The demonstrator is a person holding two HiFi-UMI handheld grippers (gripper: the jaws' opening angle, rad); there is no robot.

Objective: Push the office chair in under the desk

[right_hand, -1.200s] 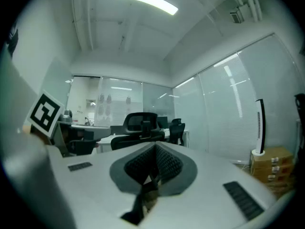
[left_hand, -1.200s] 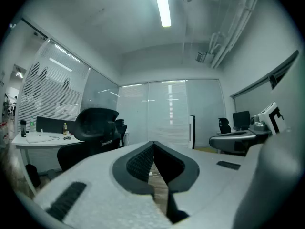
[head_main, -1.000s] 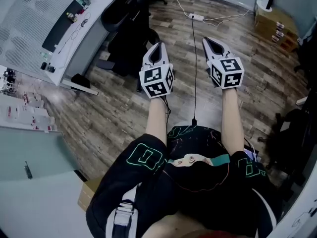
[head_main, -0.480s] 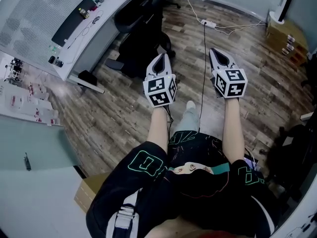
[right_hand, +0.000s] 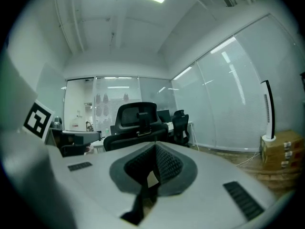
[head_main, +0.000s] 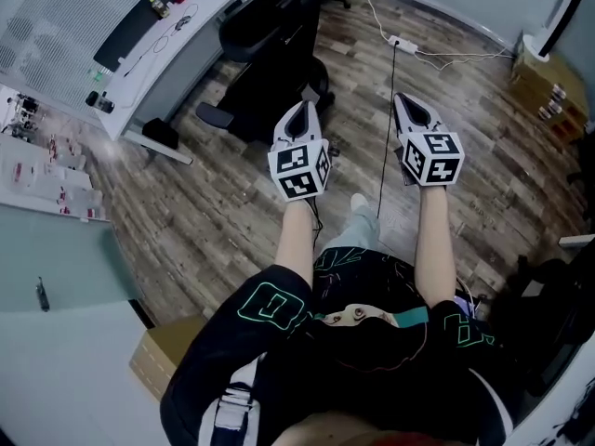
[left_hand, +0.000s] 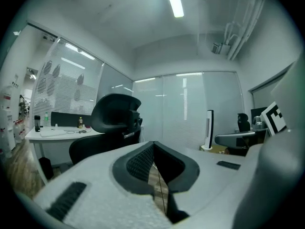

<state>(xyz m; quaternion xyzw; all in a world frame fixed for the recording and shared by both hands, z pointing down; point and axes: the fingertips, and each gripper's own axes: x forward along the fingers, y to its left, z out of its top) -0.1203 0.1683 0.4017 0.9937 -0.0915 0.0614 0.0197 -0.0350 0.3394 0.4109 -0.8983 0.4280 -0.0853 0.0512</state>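
The approach is judged to be the step in hand: no contact with the office chair (head_main: 274, 45) has yet been made. In the head view the chair is seen at the upper centre of the frame, black, standing just beside the edge of the white table (head_main: 200, 7) that runs off to the upper left. Its seat appears to be out from under the table, though how much of it is tucked in cannot be told from this angle.

The left tool (head_main: 299, 110) and the right tool (head_main: 407, 102) are held side by side at the centre of the frame, pointed toward the chair and well short of it. In each gripper view the jaws are seen drawn together at their tips with nothing held between them; only a strip of the wooden floor (head_main: 232, 203) shows through the slit. In the left gripper view the chair's headrest and back are seen at centre left, and in the right gripper view they sit at the centre, above the jaws.

A thin cable (head_main: 386, 128) is laid along the floor between the tools, up to a power strip (head_main: 404, 43).

For the next move, the gap to the chair must be closed and the clenched tools set against its backrest, probably one on each side. A level, even push toward the table would then be called for, so that the chair is rolled straight and not swivelled.
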